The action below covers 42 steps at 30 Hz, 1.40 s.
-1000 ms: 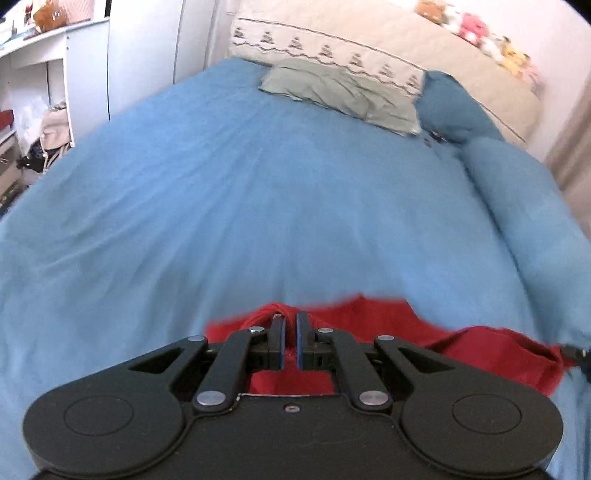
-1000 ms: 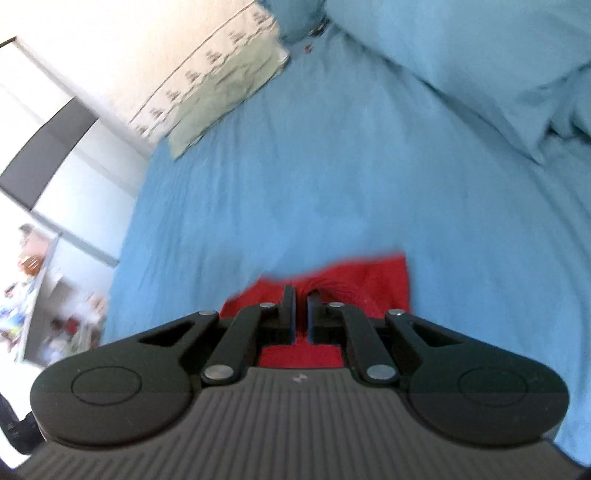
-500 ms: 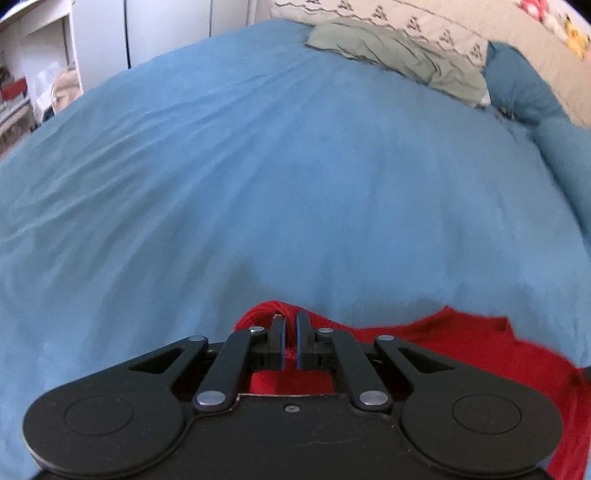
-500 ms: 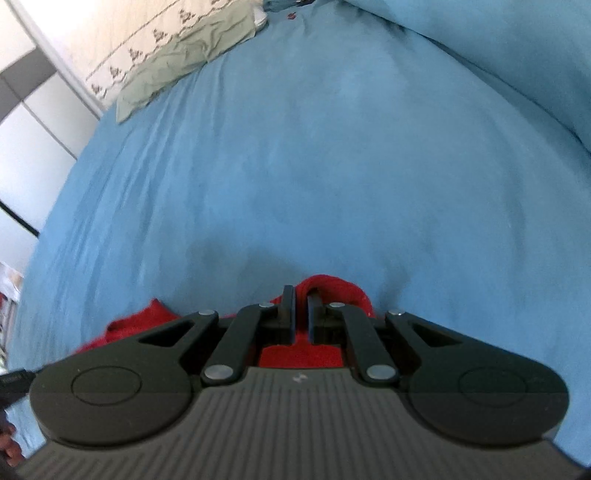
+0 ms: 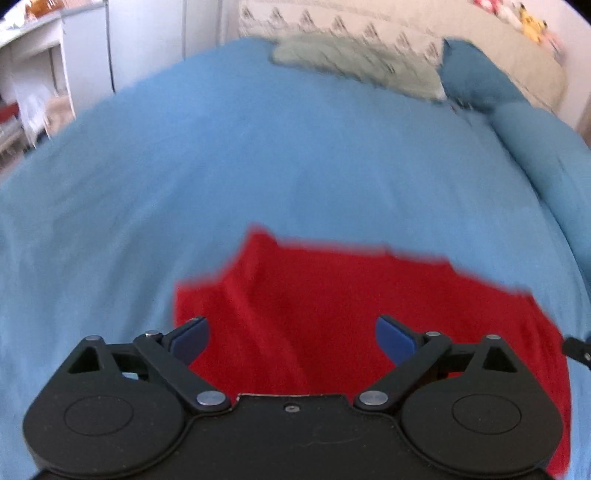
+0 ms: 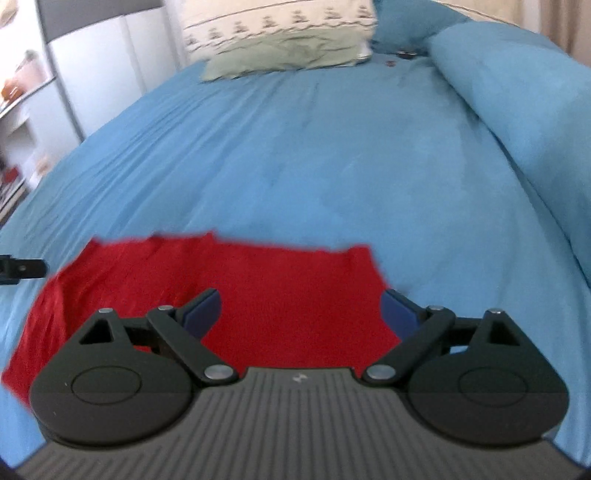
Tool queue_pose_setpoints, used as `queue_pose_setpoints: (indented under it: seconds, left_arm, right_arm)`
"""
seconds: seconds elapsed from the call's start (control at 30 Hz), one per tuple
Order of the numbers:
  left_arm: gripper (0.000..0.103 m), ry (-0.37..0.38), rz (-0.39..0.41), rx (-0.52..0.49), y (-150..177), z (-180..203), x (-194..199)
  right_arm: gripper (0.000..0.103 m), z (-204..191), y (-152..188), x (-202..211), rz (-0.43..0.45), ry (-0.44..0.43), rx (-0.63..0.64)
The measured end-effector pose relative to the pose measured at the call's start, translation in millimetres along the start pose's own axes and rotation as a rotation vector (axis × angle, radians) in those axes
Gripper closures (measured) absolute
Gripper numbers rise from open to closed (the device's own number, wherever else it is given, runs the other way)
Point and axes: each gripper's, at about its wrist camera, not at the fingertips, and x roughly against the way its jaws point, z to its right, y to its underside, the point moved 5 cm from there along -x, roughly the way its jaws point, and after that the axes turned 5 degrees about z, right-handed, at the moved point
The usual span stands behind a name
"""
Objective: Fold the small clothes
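A red garment (image 5: 351, 306) lies spread on the blue bedcover (image 5: 258, 155). It also shows in the right wrist view (image 6: 280, 291). My left gripper (image 5: 291, 338) is open and empty over the garment's left part. My right gripper (image 6: 301, 312) is open and empty over its right part, with the right finger (image 6: 397, 310) near the garment's right edge. The tip of the left gripper (image 6: 22, 267) shows at the left edge of the right wrist view. The tip of the right gripper (image 5: 578, 350) shows at the right edge of the left wrist view.
A green cloth (image 6: 288, 55) and a patterned pillow (image 6: 273, 22) lie at the head of the bed. A rolled blue duvet (image 6: 524, 96) runs along the right side. White cupboards and shelves (image 5: 48, 74) stand to the left.
Both grippers were shut on the red garment and have opened and let it go. The garment now lies flat on the bedcover. Both grippers have pulled back a little.
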Motion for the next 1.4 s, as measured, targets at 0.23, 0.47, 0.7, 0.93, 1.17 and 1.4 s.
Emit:
queue_pose_setpoints:
  seconds: [0.23,0.47,0.7,0.93,1.17,1.4]
  left_arm:
    - [0.004,-0.024,-0.144,-0.195,64.0,18.3,-18.4]
    - [0.001,-0.006,-0.194,-0.207,67.5,17.5,-31.5]
    - [0.001,0.005,-0.049,-0.250,41.0,40.8,27.6]
    - [0.001,0.082,-0.058,-0.237,51.4,79.6,49.4]
    - [0.001,0.085,-0.098,-0.293,79.9,108.2,26.9]
    - [0.001,0.081,-0.109,-0.307,97.7,108.4,15.5]
  right_arm:
    - [0.000,-21.2,63.1,2.4,-0.116,0.002,0.006]
    - [0.000,-15.1,91.2,-14.7,-0.144,0.053,-0.039]
    - [0.000,-17.1,63.9,41.9,-0.043,0.021,-0.039]
    - [0.000,0.0,94.2,104.8,-0.076,-0.001,-0.172]
    - [0.000,11.8,147.6,94.8,-0.117,0.002,-0.319]
    - [0.000,31.4,162.0,68.0,-0.068,0.014,-0.460]
